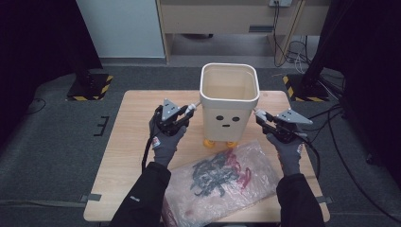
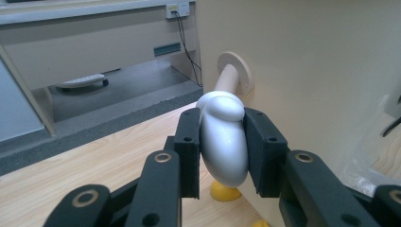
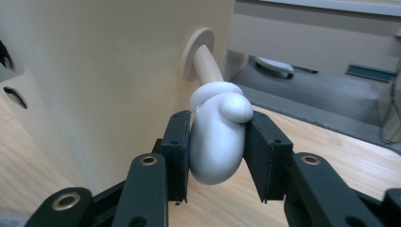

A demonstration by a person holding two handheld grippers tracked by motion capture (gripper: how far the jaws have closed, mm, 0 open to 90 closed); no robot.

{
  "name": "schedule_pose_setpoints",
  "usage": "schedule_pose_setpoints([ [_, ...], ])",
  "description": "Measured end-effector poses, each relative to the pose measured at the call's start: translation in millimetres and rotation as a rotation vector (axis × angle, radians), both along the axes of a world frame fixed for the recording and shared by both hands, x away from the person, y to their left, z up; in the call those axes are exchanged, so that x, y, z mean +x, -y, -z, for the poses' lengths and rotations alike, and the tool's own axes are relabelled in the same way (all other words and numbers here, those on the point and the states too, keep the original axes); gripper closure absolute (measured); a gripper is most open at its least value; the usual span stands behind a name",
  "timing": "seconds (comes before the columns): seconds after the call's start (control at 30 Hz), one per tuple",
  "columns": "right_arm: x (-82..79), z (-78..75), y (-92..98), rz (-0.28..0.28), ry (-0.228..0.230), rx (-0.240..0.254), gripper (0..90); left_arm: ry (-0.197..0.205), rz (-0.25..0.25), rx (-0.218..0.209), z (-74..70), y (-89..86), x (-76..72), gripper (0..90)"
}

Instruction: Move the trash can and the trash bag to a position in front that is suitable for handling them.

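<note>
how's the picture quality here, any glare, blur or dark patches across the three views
High view: the wooden table is evenly lit, the room's left and right edges fall into black, and the plastic bag shows soft sheen. Left gripper view: the white mitten hand is sharp with a mild highlight, the background soft. Right gripper view: the other mitten hand is sharp, and the cream bin wall looks flat and shadowless.

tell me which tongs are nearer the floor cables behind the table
Right: the right tongs clamp the bin's mitten on the cables' side, the left tongs the opposite mitten.
</note>
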State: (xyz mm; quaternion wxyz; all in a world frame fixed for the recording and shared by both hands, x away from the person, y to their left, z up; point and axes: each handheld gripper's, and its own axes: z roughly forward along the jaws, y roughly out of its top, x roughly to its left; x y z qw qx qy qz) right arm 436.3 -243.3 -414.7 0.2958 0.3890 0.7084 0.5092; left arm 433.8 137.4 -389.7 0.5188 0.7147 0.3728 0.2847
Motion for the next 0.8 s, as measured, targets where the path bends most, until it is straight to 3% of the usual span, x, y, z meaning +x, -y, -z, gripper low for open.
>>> schedule_pose_setpoints([
  [0.27,-11.9,5.8,-33.1,-0.077,0.010,0.032,63.1,0.015,-0.013,-0.027,-5.6,-40.7,-29.9,68.1],
  [0.5,-25.3,2.3,-55.9,-0.137,0.011,0.004,63.0,0.008,-0.036,-0.027,-7.3,-66.5,-53.9,68.1],
  [0.57,-26.8,1.4,-58.9,-0.145,0.012,0.001,63.0,0.005,-0.041,-0.026,-6.0,-69.8,-56.0,68.0],
  [0.67,-28.7,1.9,-64.6,-0.161,0.008,0.045,63.7,-0.006,-0.039,-0.043,1.9,-78.0,-59.4,68.0],
  [0.77,-30.5,2.3,-63.9,-0.164,0.000,0.053,62.2,-0.002,-0.028,-0.053,4.3,-80.2,-59.8,67.3],
  [0.8,-32.0,1.7,-62.1,-0.160,0.001,0.055,60.0,0.016,-0.030,-0.063,4.8,-83.1,-62.7,64.0],
])
